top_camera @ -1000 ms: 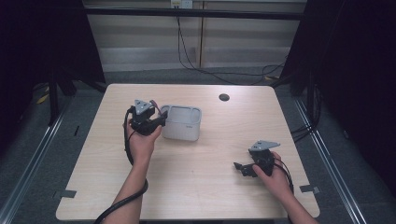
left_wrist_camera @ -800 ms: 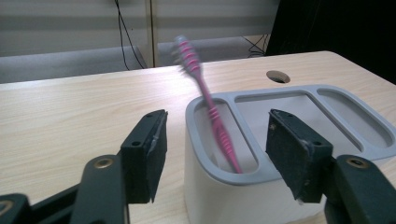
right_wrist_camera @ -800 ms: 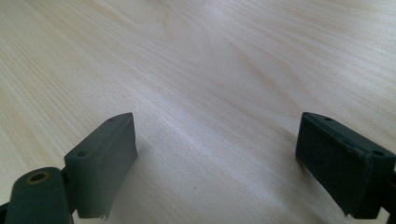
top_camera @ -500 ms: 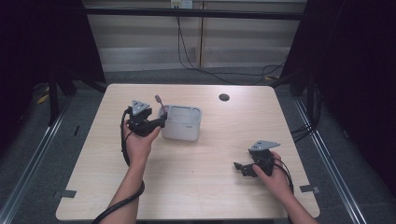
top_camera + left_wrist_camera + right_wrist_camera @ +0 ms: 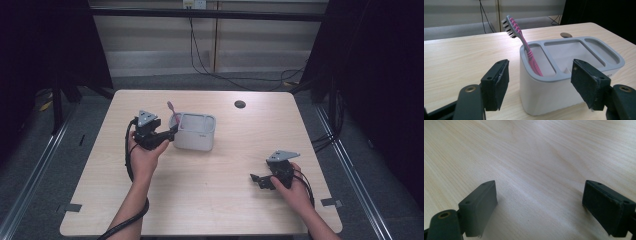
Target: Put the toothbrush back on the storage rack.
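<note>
A pink toothbrush (image 5: 522, 42) leans, bristles up, in the left compartment of a white holder with a grey rim (image 5: 584, 42). In the high view the toothbrush (image 5: 172, 111) sticks out of the holder (image 5: 196, 131) at its left end. My left gripper (image 5: 170, 134) sits just left of the holder, and its jaws have just been opening. They now stand open, with the holder's corner beyond them and nothing pressed between the pads (image 5: 499, 82). My right gripper (image 5: 257, 180) rests open near the table's front right, over bare wood (image 5: 539, 170).
The light wooden table (image 5: 240, 210) has a round dark grommet (image 5: 240, 104) at the back. Cables trail from both grippers toward the front edge. Dark floor and metal rails lie on both sides of the table.
My left gripper has let go of the toothbrush, which now leans in the holder, and has drawn back a little to the left. The right gripper has not moved.
</note>
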### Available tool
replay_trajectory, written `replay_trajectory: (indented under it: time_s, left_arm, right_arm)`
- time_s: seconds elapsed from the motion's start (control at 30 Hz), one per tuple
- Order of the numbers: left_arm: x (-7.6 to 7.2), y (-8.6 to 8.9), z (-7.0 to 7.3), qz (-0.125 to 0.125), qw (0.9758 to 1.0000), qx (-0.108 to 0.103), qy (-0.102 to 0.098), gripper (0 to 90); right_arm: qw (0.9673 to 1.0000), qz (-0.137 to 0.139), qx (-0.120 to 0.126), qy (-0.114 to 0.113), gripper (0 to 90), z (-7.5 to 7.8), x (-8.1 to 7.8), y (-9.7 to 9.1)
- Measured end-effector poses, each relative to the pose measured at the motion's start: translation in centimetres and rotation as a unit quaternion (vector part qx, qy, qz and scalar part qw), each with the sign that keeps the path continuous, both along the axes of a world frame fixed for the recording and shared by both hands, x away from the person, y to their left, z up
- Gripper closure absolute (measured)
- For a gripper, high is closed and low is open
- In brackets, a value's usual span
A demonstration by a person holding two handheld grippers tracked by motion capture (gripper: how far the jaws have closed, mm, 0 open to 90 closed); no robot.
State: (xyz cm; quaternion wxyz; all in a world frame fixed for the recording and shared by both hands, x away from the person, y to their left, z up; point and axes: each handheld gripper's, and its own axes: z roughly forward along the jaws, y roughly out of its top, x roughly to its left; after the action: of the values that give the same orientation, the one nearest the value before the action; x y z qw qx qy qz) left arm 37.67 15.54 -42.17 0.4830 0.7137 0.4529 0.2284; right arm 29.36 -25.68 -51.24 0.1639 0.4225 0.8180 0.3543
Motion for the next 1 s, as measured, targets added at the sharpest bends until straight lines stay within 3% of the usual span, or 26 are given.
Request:
replay_trajectory:
  time_s: [0.47,1.0]
  left_arm:
    - [-0.9,0.6,-0.6,-0.010,0.9999,0.003,0.006,30.8]
    - [-1.7,1.3,-2.4,-0.014,0.9998,0.007,0.016,30.7]
  right_arm:
    - [1.0000,0.000,0.000,0.000,11.8,0.0,0.0,0.0]
    - [1.0000,0.000,0.000,0.000,11.8,0.0,0.0,0.0]
